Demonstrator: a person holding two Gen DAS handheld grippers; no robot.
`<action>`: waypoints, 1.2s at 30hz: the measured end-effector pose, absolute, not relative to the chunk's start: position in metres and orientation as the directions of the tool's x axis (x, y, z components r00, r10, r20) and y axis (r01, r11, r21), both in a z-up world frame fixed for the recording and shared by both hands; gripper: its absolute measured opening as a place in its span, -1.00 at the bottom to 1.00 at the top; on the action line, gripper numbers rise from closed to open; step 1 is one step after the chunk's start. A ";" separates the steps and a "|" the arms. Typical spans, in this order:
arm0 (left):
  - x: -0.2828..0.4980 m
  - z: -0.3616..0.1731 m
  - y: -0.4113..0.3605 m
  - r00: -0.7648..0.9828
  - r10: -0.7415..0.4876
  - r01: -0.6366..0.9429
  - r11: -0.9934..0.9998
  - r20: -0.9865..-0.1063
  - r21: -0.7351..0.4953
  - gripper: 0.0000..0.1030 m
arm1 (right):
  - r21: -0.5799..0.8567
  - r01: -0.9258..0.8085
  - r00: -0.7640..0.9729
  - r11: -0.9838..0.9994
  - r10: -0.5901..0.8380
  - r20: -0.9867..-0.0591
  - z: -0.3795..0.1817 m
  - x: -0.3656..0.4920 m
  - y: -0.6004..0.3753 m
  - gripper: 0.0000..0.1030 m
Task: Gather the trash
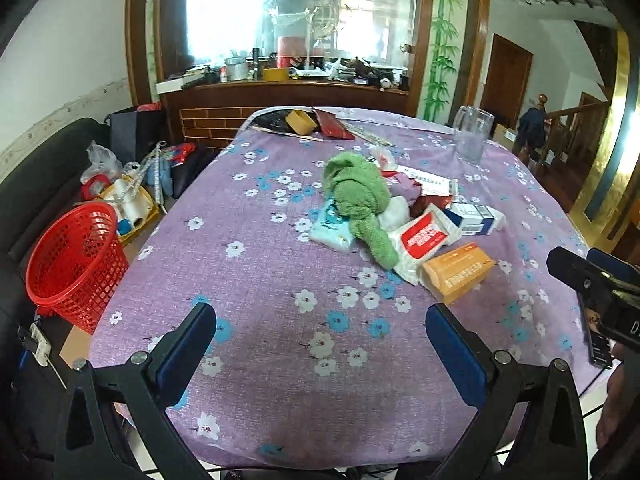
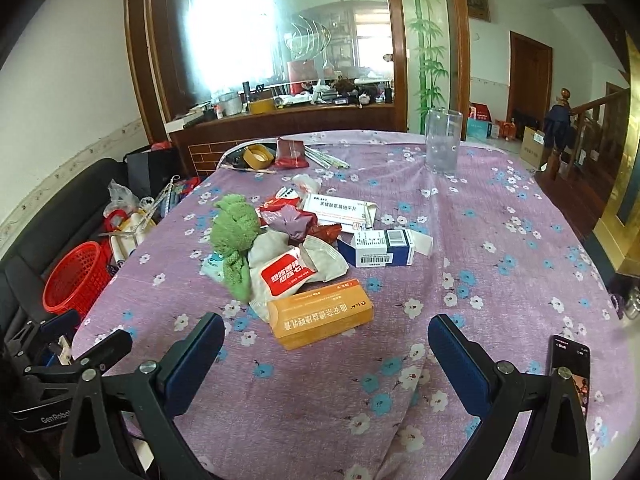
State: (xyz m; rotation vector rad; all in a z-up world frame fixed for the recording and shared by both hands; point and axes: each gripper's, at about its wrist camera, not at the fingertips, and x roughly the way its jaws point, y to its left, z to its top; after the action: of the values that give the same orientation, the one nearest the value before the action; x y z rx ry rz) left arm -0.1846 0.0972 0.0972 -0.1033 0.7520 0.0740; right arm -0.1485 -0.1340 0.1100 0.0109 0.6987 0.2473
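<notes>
A heap of trash lies mid-table on the purple floral cloth (image 1: 280,380): an orange box (image 1: 458,272) (image 2: 322,316), a red-and-white wrapper (image 1: 426,238) (image 2: 286,272), a blue-and-white box (image 1: 476,218) (image 2: 380,252), a white carton (image 2: 340,210) and a green cloth (image 1: 358,196) (image 2: 236,236). A red mesh basket (image 1: 76,268) (image 2: 76,280) stands off the table's left edge. My left gripper (image 1: 320,334) is open and empty, short of the heap. My right gripper (image 2: 326,344) is open and empty, just short of the orange box.
A clear glass (image 1: 472,134) (image 2: 442,142) stands at the far right of the table. A tape roll (image 2: 258,156) and a red packet (image 2: 290,152) lie at the far edge. A phone (image 2: 570,376) lies near right. A black sofa (image 1: 36,172) with clutter is left.
</notes>
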 end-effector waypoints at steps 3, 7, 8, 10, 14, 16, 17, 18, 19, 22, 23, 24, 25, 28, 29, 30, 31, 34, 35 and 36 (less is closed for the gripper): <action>-0.188 0.101 0.096 0.734 0.054 -0.111 0.993 -0.677 -0.042 1.00 | 0.099 -0.216 0.747 0.971 0.230 -0.624 0.114 -0.154 -0.136 1.00; -0.194 0.104 0.098 0.739 0.064 -0.122 0.992 -0.670 -0.040 1.00 | 0.120 -0.210 0.762 0.970 0.240 -0.602 0.121 -0.161 -0.142 1.00; -0.196 0.105 0.098 0.740 0.069 -0.127 0.991 -0.669 -0.038 1.00 | 0.122 -0.210 0.764 0.970 0.241 -0.599 0.122 -0.163 -0.142 1.00; -0.198 0.108 0.100 0.741 0.078 -0.135 0.990 -0.667 -0.034 1.00 | 0.123 -0.212 0.769 0.969 0.243 -0.591 0.125 -0.166 -0.142 1.00; -0.204 0.115 0.103 0.751 0.090 -0.151 0.988 -0.654 -0.037 1.00 | 0.127 -0.222 0.771 0.967 0.254 -0.584 0.127 -0.170 -0.141 1.00; -0.206 0.117 0.104 0.754 0.095 -0.157 0.987 -0.650 -0.039 1.00 | 0.125 -0.226 0.772 0.966 0.256 -0.582 0.129 -0.172 -0.140 1.00; -0.207 0.118 0.105 0.756 0.096 -0.160 0.986 -0.647 -0.041 1.00 | 0.124 -0.227 0.773 0.966 0.256 -0.581 0.129 -0.173 -0.140 1.00; -0.208 0.119 0.106 0.757 0.095 -0.161 0.986 -0.646 -0.043 1.00 | 0.125 -0.228 0.774 0.966 0.258 -0.578 0.130 -0.174 -0.139 1.00; -0.209 0.120 0.107 0.758 0.094 -0.161 0.986 -0.646 -0.046 1.00 | 0.127 -0.230 0.775 0.965 0.261 -0.576 0.131 -0.175 -0.139 1.00; -0.212 0.123 0.108 0.763 0.094 -0.162 0.986 -0.639 -0.049 1.00 | 0.132 -0.233 0.781 0.963 0.267 -0.565 0.134 -0.178 -0.139 1.00; -0.213 0.124 0.109 0.766 0.096 -0.163 0.985 -0.636 -0.048 1.00 | 0.134 -0.234 0.782 0.963 0.268 -0.562 0.134 -0.180 -0.139 1.00; -0.215 0.125 0.108 0.769 0.099 -0.165 0.985 -0.632 -0.046 1.00 | 0.134 -0.236 0.784 0.963 0.270 -0.560 0.135 -0.180 -0.138 1.00; -0.216 0.126 0.109 0.772 0.101 -0.167 0.985 -0.627 -0.047 1.00 | 0.133 -0.237 0.785 0.962 0.270 -0.558 0.136 -0.181 -0.137 1.00; -0.219 0.130 0.109 0.781 0.103 -0.169 0.984 -0.616 -0.050 1.00 | 0.133 -0.239 0.790 0.962 0.272 -0.549 0.138 -0.185 -0.136 1.00; -0.221 0.132 0.109 0.785 0.105 -0.171 0.984 -0.611 -0.051 1.00 | 0.132 -0.240 0.792 0.962 0.272 -0.547 0.139 -0.186 -0.136 1.00; -0.223 0.133 0.109 0.791 0.106 -0.173 0.983 -0.603 -0.054 1.00 | 0.132 -0.240 0.794 0.962 0.273 -0.543 0.140 -0.187 -0.136 1.00; -0.224 0.135 0.109 0.797 0.109 -0.175 0.983 -0.594 -0.054 1.00 | 0.133 -0.241 0.799 0.961 0.274 -0.536 0.141 -0.188 -0.137 1.00; -0.228 0.140 0.108 0.813 0.119 -0.181 0.982 -0.571 -0.053 1.00 | 0.133 -0.240 0.808 0.962 0.274 -0.521 0.144 -0.192 -0.138 1.00; -0.230 0.142 0.108 0.816 0.122 -0.182 0.982 -0.565 -0.052 1.00 | 0.134 -0.241 0.810 0.961 0.275 -0.517 0.145 -0.193 -0.139 1.00; -0.231 0.144 0.108 0.820 0.126 -0.184 0.982 -0.558 -0.049 1.00 | 0.135 -0.241 0.813 0.961 0.276 -0.513 0.147 -0.194 -0.139 1.00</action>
State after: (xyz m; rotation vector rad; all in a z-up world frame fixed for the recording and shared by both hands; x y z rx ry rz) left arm -0.2311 0.1077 0.1438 -0.1024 0.5866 0.1651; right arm -0.1936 -0.1388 0.1467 0.0641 0.5576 0.2764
